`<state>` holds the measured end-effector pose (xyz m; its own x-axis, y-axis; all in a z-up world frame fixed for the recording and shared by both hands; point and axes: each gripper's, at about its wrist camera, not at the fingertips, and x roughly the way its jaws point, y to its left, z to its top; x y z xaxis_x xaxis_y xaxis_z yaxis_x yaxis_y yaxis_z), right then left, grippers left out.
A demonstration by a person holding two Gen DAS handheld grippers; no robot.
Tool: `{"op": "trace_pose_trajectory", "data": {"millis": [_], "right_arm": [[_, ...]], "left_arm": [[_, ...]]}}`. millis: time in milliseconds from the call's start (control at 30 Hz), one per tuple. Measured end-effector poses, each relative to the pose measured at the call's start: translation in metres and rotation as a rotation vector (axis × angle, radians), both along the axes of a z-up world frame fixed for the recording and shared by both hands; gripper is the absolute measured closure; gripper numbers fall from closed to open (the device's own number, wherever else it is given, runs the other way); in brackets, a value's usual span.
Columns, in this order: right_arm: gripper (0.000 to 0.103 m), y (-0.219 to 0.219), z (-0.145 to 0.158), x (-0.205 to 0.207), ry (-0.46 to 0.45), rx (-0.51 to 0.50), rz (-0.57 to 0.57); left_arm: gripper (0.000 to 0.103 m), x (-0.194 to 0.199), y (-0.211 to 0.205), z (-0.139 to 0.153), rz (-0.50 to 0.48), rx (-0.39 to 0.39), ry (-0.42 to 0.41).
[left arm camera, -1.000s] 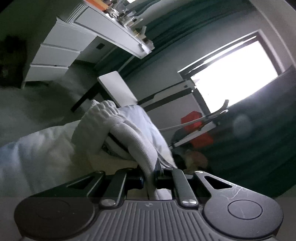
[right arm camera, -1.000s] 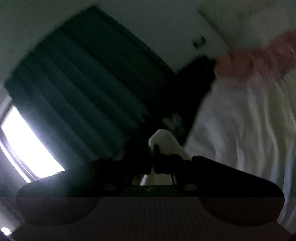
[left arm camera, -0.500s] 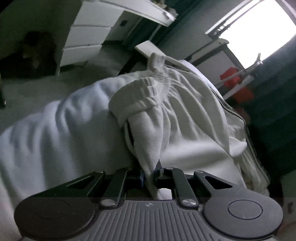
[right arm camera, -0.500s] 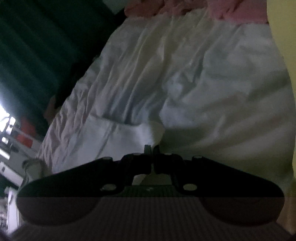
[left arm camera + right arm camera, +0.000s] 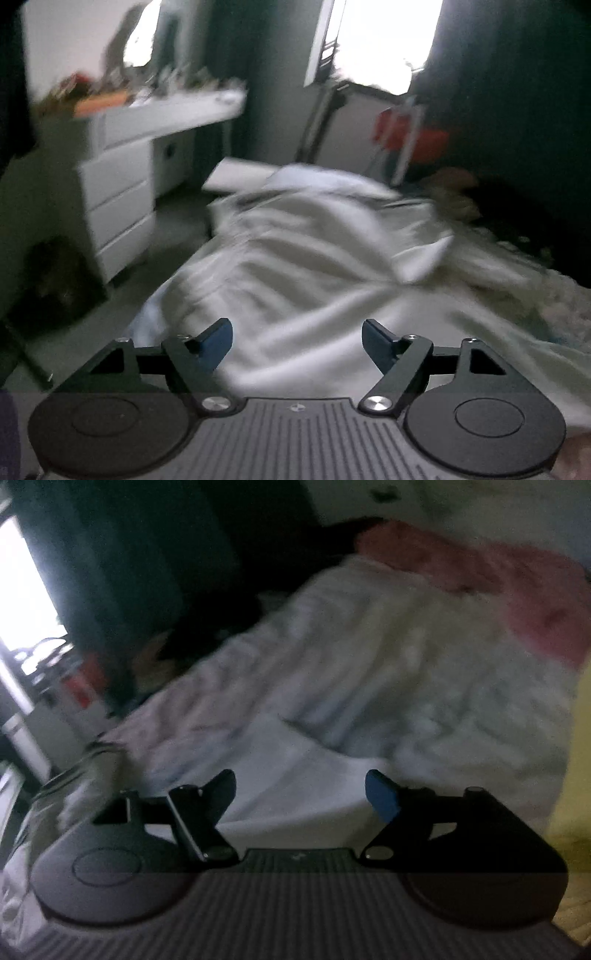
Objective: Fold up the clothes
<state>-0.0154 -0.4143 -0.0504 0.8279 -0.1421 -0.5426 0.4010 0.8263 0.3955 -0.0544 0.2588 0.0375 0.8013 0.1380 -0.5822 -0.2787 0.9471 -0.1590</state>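
Note:
A white garment (image 5: 314, 258) lies spread and rumpled across the bed, blurred in the left wrist view. My left gripper (image 5: 297, 341) hovers over its near end, jaws opening wide, nothing between the fingers. In the right wrist view the same white cloth (image 5: 303, 768) lies flat just beyond my right gripper (image 5: 301, 790), whose jaws are also opening and hold nothing. A bunched, ribbed part of the garment (image 5: 85, 775) shows at the left of that view.
A white desk with drawers (image 5: 122, 177) stands left of the bed, a red chair (image 5: 410, 136) near the bright window (image 5: 380, 40). A pink blanket (image 5: 491, 576) lies at the bed's far end, and something yellow (image 5: 576, 775) is at the right edge. Dark curtains hang behind.
Both grippers let go of the white cloth they pinched and their jaws have sprung wide. Both views have rolled toward level and pulled back, so the garment now lies on the bed.

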Motion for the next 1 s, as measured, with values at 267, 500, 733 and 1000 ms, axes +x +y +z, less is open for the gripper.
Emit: {"op": "trace_pose_trajectory", "data": {"millis": [267,500,733,1000], "right_arm": [[0.024,0.104,0.073,0.019,-0.180,-0.048,0.238],[0.024,0.161,0.066,0.040,-0.240,-0.086,0.315],[0.024,0.183,0.012,0.040,-0.204,-0.162,0.398],[0.024,0.188,0.007,0.050,-0.202,-0.158,0.391]], "left_arm": [[0.016,0.027,-0.123,0.049,-0.216,0.039,-0.167],[0.014,0.057,-0.205,0.025,-0.319,0.091,-0.207],[0.014,0.078,-0.212,-0.040,-0.314,0.124,-0.179],[0.014,0.084,-0.204,-0.077,-0.278,0.126,-0.127]]}}
